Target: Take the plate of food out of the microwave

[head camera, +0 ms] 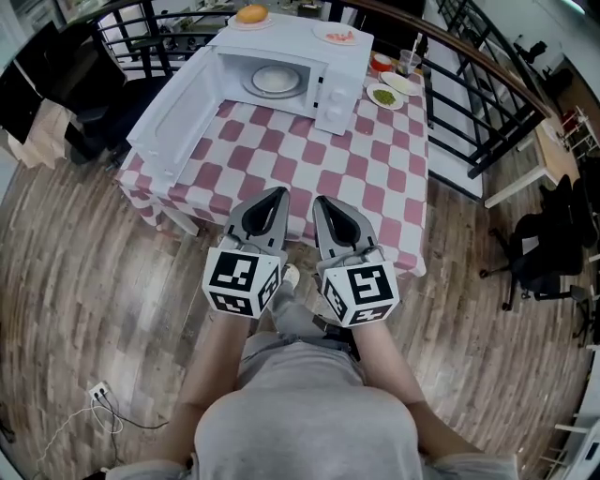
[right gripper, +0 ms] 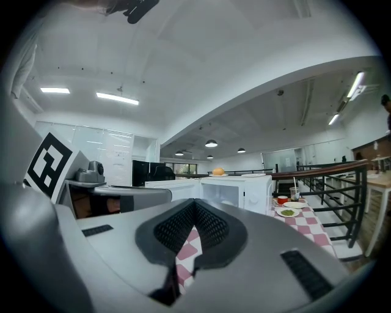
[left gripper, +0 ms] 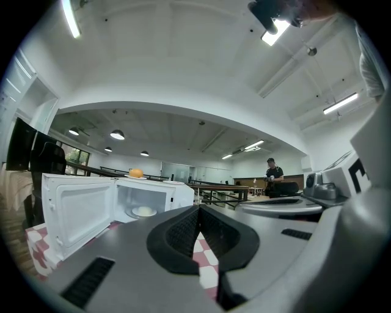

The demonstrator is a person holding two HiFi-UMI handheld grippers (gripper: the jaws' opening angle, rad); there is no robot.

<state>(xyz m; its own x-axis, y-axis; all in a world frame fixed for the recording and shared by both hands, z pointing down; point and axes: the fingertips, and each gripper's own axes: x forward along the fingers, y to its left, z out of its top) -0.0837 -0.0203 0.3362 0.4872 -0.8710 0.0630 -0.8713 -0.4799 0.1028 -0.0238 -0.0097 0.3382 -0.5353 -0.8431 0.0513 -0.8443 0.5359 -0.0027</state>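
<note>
Your left gripper (head camera: 277, 194), right gripper (head camera: 322, 201): jaws together, at the table (head camera: 394, 202) near edge | open cloth up to microwave (head camera: 339, 82) | door (head camera: 173, 120) swung left | plate (head camera: 275, 81) inside

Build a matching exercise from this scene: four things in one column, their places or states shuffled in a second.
Things:
1. plate of white food
2. round orange food
3. plate of green food
4. microwave door

Places or states:
A. on top of the microwave
B. swung open
C. on the checked table, beside the microwave
D. inside the microwave

Pairs: 1-D, 2-A, 3-C, 4-B
</note>
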